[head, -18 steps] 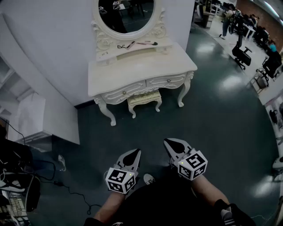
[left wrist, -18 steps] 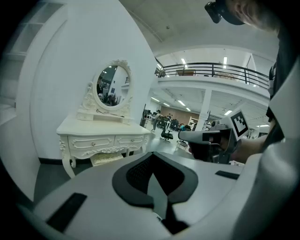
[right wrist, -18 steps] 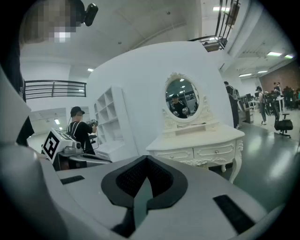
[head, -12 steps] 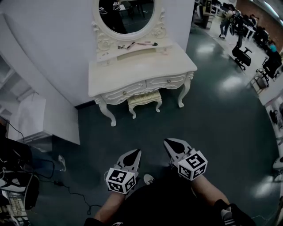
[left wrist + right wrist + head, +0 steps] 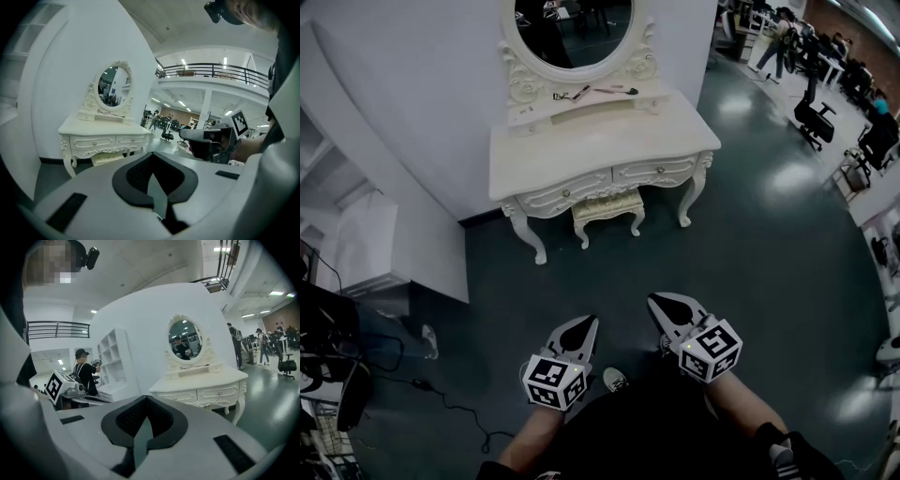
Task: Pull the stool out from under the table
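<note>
Very little has moved since the earlier frames. In the head view the white dressing table (image 5: 600, 150) and its oval mirror (image 5: 572, 28) sit a touch higher and further right in the picture, which reads as a small shift of the head. The left gripper (image 5: 584, 328) and right gripper (image 5: 664, 306) hang where they were, low in front of the person. Both are closed and empty, and both are well apart from the furniture. The stool (image 5: 607, 208) stands tucked between the table's front legs, with only its front edge and legs showing, so the pull has not begun.

In the left gripper view the left gripper (image 5: 152, 176) has its jaws pressed together with nothing between them. The table (image 5: 101, 129) is ahead across bare floor, the stool (image 5: 108, 158) is pale beneath it, and the right gripper (image 5: 206, 140) is alongside.

In the right gripper view the right gripper (image 5: 146, 420) is likewise closed on nothing. The table (image 5: 206, 383) is ahead, and the stool does not show clearly here.

My judgement is that the approach is still to come: walk in, open a gripper, and take the seat edge or a leg.
</note>
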`<act>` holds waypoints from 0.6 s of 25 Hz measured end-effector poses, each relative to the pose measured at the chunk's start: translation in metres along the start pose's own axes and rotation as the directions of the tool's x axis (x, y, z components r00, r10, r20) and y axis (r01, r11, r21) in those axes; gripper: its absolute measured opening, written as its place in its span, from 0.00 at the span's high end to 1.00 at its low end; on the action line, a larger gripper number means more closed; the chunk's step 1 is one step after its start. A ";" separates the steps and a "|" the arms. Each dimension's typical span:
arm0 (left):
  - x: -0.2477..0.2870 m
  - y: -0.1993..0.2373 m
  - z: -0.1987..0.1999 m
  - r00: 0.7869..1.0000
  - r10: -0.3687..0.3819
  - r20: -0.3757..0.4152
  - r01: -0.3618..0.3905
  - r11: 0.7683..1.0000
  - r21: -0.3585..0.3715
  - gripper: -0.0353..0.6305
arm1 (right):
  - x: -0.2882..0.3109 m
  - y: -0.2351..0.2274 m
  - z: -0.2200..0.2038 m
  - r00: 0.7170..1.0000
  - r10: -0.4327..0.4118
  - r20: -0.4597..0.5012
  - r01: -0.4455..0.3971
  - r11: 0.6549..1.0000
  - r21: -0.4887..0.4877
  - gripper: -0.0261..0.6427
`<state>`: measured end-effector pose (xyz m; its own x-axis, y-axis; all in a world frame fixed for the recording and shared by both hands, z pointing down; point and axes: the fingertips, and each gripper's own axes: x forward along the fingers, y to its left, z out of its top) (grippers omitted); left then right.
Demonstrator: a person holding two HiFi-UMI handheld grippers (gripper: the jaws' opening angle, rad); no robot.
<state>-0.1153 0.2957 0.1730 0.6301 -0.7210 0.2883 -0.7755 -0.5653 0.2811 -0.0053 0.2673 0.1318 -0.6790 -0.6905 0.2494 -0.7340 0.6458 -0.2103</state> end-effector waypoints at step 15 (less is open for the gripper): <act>0.002 0.031 0.008 1.000 0.028 0.007 -0.028 1.000 0.008 0.95 | 0.023 -0.003 0.003 1.000 0.004 -0.015 -0.004 1.000 0.000 0.92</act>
<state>-0.1382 0.2735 0.1745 0.6082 -0.7391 0.2894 -0.7929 -0.5483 0.2661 -0.0192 0.2484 0.1356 -0.6813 -0.6831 0.2628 -0.7315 0.6482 -0.2116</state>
